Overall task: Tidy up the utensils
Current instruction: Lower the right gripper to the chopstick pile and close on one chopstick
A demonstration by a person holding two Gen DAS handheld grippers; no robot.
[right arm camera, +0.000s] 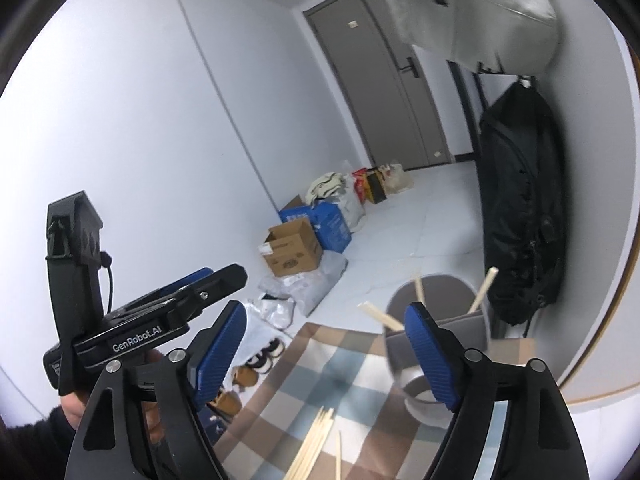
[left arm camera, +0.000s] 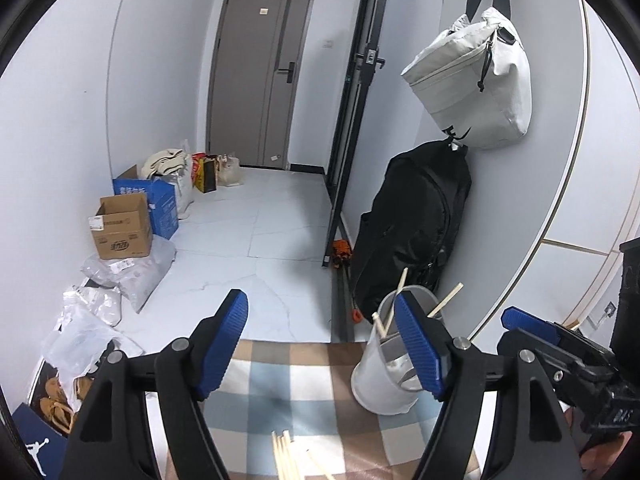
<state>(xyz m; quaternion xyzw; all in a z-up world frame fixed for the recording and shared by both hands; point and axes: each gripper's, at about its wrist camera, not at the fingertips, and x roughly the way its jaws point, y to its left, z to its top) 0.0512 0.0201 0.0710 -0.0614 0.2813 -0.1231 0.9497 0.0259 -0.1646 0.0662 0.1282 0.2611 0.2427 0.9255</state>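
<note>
On the checked cloth (left arm camera: 304,384) that covers the surface, a white cup (left arm camera: 380,380) stands upright toward the far right edge, with several wooden chopsticks in it (left arm camera: 445,301) leaning outward, their tips pointing up and to both sides. A loose bundle of chopsticks (left arm camera: 285,456) lies flat on the near part of the cloth, its long axis running from near to far. The left gripper (left arm camera: 320,344) is spread wide with nothing between its blue pads; its right pad stands in front of the cup in the picture, and whether it touches the cup cannot be told. The right gripper (right arm camera: 322,354) is likewise spread and empty above the cloth, with the cup behind its right pad. Only the left wrist view shows the pale bag (left arm camera: 472,80) hanging sharp on the right wall above a black bag (left arm camera: 412,224), and the right gripper's blue finger at its right edge. Only the right wrist view shows the whole left gripper body from the side at its left, with part of a hand (right arm camera: 76,408) under it, and the loose bundle fanning toward the far right.
</note>
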